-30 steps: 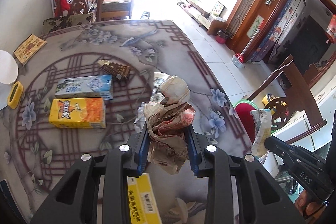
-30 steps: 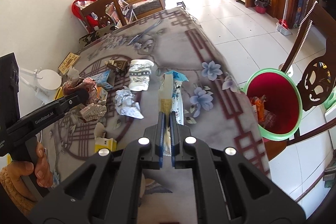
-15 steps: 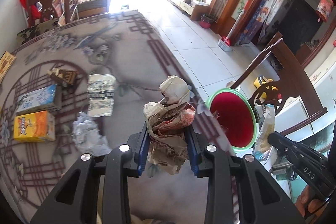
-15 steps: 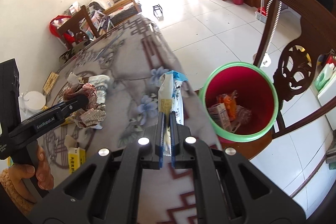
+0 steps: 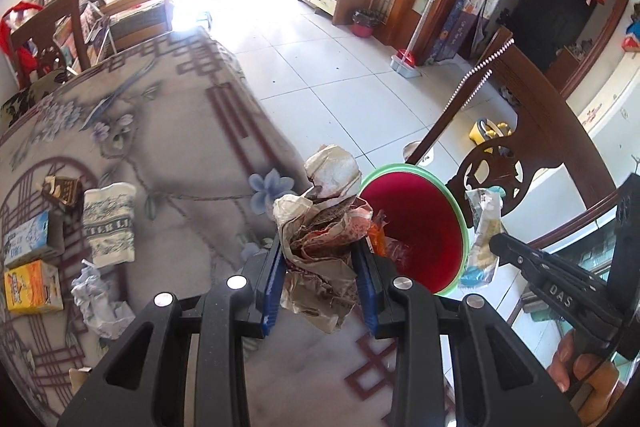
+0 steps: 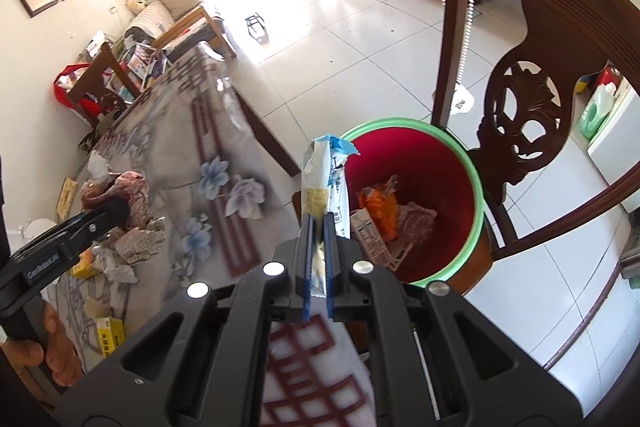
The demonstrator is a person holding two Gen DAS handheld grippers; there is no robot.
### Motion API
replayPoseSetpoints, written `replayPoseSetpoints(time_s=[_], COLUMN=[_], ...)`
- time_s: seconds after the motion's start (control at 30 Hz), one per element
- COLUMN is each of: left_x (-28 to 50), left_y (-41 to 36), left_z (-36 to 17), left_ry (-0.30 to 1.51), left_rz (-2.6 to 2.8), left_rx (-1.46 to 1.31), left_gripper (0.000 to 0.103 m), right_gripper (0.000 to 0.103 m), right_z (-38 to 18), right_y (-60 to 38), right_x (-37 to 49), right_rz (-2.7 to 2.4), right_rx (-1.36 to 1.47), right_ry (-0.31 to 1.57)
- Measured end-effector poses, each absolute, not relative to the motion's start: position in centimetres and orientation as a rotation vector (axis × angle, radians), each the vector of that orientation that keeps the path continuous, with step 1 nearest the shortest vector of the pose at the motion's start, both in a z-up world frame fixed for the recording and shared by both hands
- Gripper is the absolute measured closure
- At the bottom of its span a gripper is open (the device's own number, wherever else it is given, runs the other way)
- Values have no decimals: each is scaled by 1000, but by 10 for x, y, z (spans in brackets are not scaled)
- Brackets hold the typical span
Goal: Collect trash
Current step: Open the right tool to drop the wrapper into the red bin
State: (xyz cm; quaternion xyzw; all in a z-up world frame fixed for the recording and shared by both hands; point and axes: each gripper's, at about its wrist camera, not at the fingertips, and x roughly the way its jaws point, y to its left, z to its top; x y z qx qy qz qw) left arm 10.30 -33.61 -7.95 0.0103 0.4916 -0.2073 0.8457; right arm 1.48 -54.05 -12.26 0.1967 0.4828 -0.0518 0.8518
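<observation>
Table edge (image 5: 276,131) meets red bin's rim (image 5: 460,211); open floor (image 5: 340,75) beyond.

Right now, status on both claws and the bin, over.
Left claw shut on crumpled paper wad. Right claw shut on flat snack wrapper. Red bin beside table edge, partly filled. Wooden chair crowds its far side.
</observation>
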Motion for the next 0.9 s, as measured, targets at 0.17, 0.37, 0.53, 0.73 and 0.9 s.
replayPoseSetpoints(time_s=[0.17, 0.37, 0.53, 0.73, 0.9], left_x=[119, 147, 157, 152, 137], left_y=[-369, -407, -446, -504, -537], left_z=[-90, -110, -133, -171, -200], left_ry=[1061, 1094, 1124, 1192, 1268], left_rz=[-459, -443, -457, -542, -598], left_rx=[73, 85, 150, 219, 232], left_gripper=[73, 73, 73, 73, 57], right_gripper=[97, 73, 43, 40, 40], right_z=[-133, -149, -137, -139, -148], right_y=[-570, -595, -610, -632, -646], right_x=[28, 39, 10, -41, -60], right_rz=[-165, -188, -238, -330, -376], right_rx=[438, 412, 458, 532, 561], right_ry=[996, 1003, 897, 839, 853])
